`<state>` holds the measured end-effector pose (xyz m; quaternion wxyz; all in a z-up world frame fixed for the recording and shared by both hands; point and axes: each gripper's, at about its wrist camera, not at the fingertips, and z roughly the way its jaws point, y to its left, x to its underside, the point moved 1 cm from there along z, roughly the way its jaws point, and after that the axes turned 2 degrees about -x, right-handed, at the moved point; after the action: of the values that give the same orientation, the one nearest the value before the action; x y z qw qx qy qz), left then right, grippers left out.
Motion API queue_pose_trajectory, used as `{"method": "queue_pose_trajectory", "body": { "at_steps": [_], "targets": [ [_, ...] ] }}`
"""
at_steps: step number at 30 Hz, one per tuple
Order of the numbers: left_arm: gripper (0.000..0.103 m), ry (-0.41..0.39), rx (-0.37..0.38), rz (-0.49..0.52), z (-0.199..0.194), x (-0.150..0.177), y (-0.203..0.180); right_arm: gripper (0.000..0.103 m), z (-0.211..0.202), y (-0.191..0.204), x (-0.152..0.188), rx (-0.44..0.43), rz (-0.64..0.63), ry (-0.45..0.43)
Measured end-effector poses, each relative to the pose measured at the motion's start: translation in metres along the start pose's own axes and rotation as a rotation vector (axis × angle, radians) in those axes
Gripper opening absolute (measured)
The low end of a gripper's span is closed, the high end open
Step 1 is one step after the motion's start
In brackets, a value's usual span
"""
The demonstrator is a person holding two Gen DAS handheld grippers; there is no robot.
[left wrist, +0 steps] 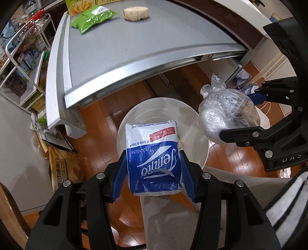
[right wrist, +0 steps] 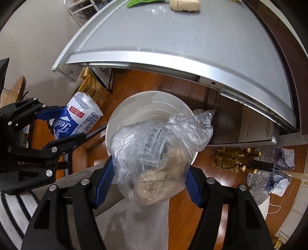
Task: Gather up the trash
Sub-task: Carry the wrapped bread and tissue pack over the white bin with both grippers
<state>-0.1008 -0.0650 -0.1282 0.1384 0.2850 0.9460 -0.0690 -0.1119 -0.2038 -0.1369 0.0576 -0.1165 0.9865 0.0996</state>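
While both pieces of trash hang over the round white plastic bin (left wrist: 200, 152) on the wooden floor, neither has been let go. The blue-and-white Tempo tissue pack (left wrist: 154, 161) sits clenched between the blue pads of the left gripper (left wrist: 153, 159), its far end over the near part of the bin's mouth. The knotted clear plastic bag of brownish scraps (right wrist: 152, 163) is squeezed in the right gripper (right wrist: 150, 167), above the bin's near rim in the right wrist view.

The risk, as I judge it, lies in the release. The tissue pack is light and slick; let go this close to the near rim, it could tip back and land on the person's grey trouser leg (right wrist: 134, 221) or the floor. The bag bulges past the jaws, and its loose knotted tail (right wrist: 202, 119) could snag a pad as the jaws part. The two grippers are close together over one opening, so they may knock each other.

Further off, the grey pull-out counter (left wrist: 134, 44) holds a green snack packet (left wrist: 94, 18) and a beige wrapped lump (left wrist: 135, 13), not yet collected.
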Motion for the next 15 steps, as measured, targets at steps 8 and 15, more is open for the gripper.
{"method": "queue_pose_trajectory", "body": {
  "at_steps": [8,15],
  "targets": [
    [0.053,0.033,-0.013,-0.001,0.021,0.000,0.001,0.066,0.019,-0.005,-0.009,0.002,0.057,0.006],
    [0.053,0.069,-0.016,-0.006,0.034,-0.001,0.000,0.066,0.037,-0.011,-0.014,0.003,0.104,0.038]
  ]
}}
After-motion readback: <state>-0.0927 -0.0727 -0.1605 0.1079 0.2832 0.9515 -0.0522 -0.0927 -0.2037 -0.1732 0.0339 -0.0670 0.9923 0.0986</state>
